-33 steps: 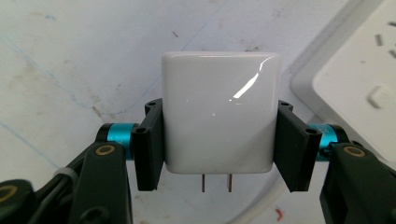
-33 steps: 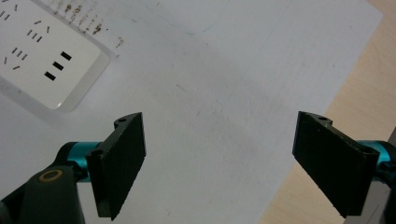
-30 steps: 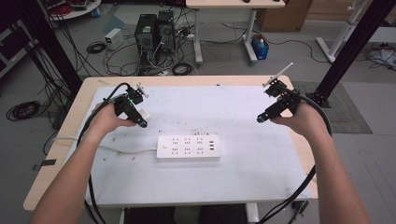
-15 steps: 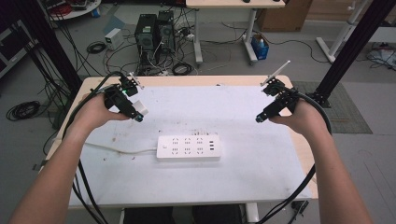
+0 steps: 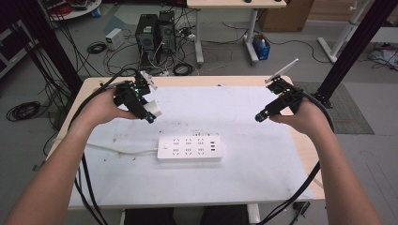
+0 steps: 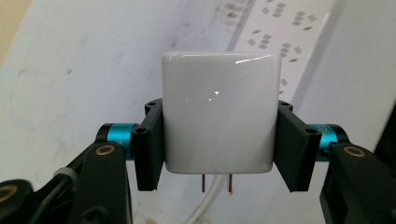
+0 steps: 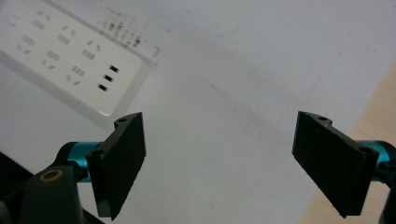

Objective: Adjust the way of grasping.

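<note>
A white power strip (image 5: 189, 148) lies in the middle of the white table top (image 5: 244, 178), its cord running off to the left. My left gripper (image 5: 151, 115) hovers above the table's left rear, shut on a white plug adapter (image 5: 154, 108). In the left gripper view the white plug adapter (image 6: 219, 112) sits squarely between the black pads (image 6: 150, 144), with its two metal prongs pointing down and the power strip (image 6: 275, 32) beyond it. My right gripper (image 5: 261, 117) hangs over the right rear of the table. Its jaws stand wide apart with nothing between them, as the right gripper (image 7: 219, 158) view shows.
The power strip (image 7: 70, 60) lies up-left in the right gripper view, USB slots toward me. The table's wooden edge (image 5: 309, 159) runs along the right. Behind the table, on the floor, stand computer towers (image 5: 154, 32), tangled cables and another desk's legs.
My left gripper has shifted right and toward the table's middle, carrying the white adapter, now plainly seen off its tip. The right gripper has stayed in place.
</note>
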